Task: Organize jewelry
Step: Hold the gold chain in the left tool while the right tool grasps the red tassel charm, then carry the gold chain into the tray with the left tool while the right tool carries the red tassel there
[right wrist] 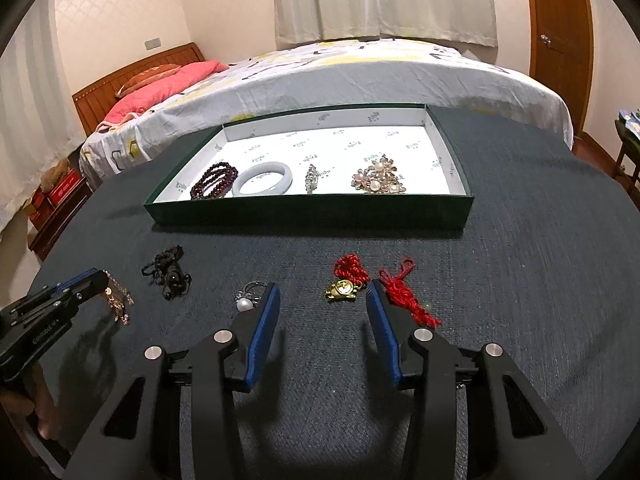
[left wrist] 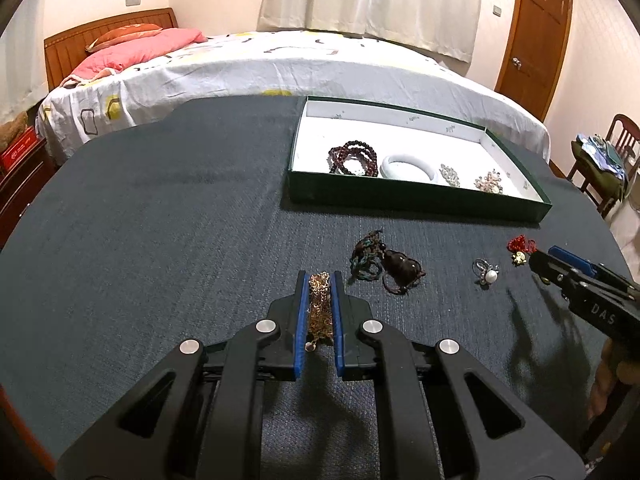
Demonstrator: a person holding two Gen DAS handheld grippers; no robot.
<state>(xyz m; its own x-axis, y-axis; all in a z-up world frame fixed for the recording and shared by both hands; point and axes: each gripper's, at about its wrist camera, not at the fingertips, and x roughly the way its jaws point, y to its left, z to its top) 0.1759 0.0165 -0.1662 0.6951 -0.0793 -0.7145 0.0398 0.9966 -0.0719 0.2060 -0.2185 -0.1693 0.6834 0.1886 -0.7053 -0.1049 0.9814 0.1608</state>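
Note:
My left gripper (left wrist: 320, 280) is shut on a gold chain (left wrist: 319, 308), low over the dark table; it also shows in the right wrist view (right wrist: 100, 280) with the chain (right wrist: 118, 300) hanging from it. My right gripper (right wrist: 322, 292) is open, its jaws on either side of a gold charm on a red cord (right wrist: 344, 290). A pearl ring (right wrist: 246, 300) lies by its left finger. A dark corded pendant (left wrist: 384, 266) lies right of the left gripper. The green tray (right wrist: 308, 210) holds a dark red bead bracelet (right wrist: 214, 186), a white bangle (right wrist: 264, 184), a small brooch (right wrist: 311, 178) and a pearl brooch (right wrist: 378, 178).
The table (left wrist: 160, 220) has a dark blue-grey cloth. A bed (left wrist: 240, 68) stands right behind it. A wooden chair with clothes (left wrist: 604, 160) is at the far right, and a door (left wrist: 536, 32) behind that.

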